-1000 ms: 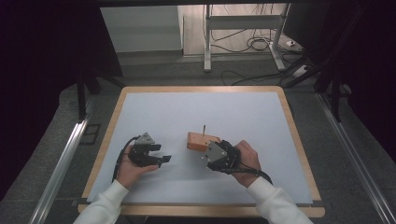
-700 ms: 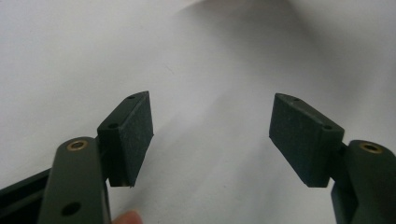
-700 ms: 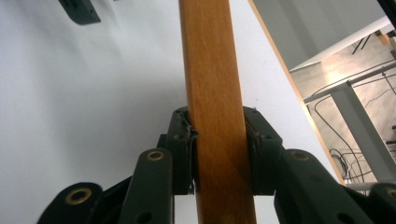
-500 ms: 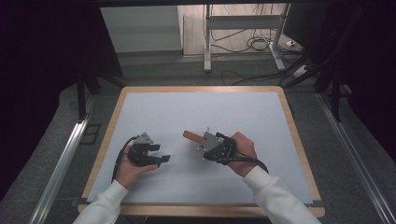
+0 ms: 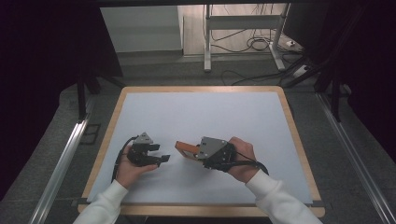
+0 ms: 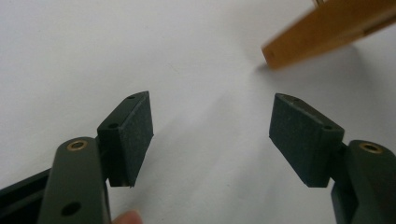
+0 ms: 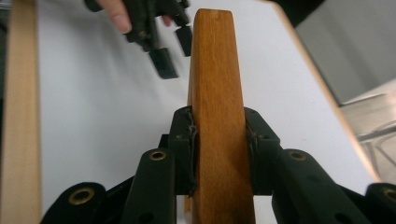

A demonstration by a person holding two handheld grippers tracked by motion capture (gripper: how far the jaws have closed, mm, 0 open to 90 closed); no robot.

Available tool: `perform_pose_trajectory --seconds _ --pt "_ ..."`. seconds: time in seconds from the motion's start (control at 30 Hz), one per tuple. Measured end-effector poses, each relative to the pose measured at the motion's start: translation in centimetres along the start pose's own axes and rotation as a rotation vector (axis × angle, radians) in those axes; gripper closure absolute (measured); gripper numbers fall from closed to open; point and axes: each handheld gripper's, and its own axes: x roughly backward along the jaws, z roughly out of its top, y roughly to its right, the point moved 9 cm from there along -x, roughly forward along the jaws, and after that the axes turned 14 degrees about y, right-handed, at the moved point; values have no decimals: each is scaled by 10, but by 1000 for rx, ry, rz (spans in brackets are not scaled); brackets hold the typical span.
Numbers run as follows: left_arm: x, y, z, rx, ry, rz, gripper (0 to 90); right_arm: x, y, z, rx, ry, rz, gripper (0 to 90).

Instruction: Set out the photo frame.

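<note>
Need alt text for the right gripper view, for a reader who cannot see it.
The right gripper clamps a brown wooden block between its black jaws, over a white table. Beyond, the left gripper stands open in a hand.

The left gripper (image 5: 156,155) is resting low in the left hand (image 5: 127,169), its jaws standing wide apart. The right gripper (image 5: 198,151), gripped by the right hand (image 5: 240,157), is clamping both pads (image 7: 184,149) on something.

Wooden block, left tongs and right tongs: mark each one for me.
wooden block (image 7: 218,84), right gripper view, on its broad upper face.
left tongs (image 6: 212,135), left gripper view, midway between the open pads.
right tongs (image 7: 219,144), right gripper view, between the pads clamping the block.
</note>
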Motion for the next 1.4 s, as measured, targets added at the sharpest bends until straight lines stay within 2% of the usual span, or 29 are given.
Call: perform_pose_trajectory --seconds 0.13,0.27,0.33,0.43,0.7,0.93,1.17,1.27,1.4 --pt "0 0 0 1 -1 1 300 -3 5 -1 -6 13 -3 687" --pt "0 -1 -1 -2 -4 -1 299 -8 17 -3 -20 13 -36 677" --pt "-1 0 0 10 7 3 299 -10 24 -5 -47 12 -53 665" --pt "0 0 0 7 3 1 299 -12 34 -9 -71 7 -76 633" --pt "-1 0 0 6 3 -1 299 -20 56 -19 -125 -1 -108 559" --pt "1 -1 2 6 20 8 301 -30 77 -31 -196 -15 -134 489" --pt "0 0 1 3 15 3 301 -40 90 -44 -224 -48 -181 382" --pt "0 0 1 4 15 1 300 -43 94 -48 -251 -43 -195 358" --pt "0 0 1 3 14 0 301 -45 95 -49 -259 -37 -220 299"
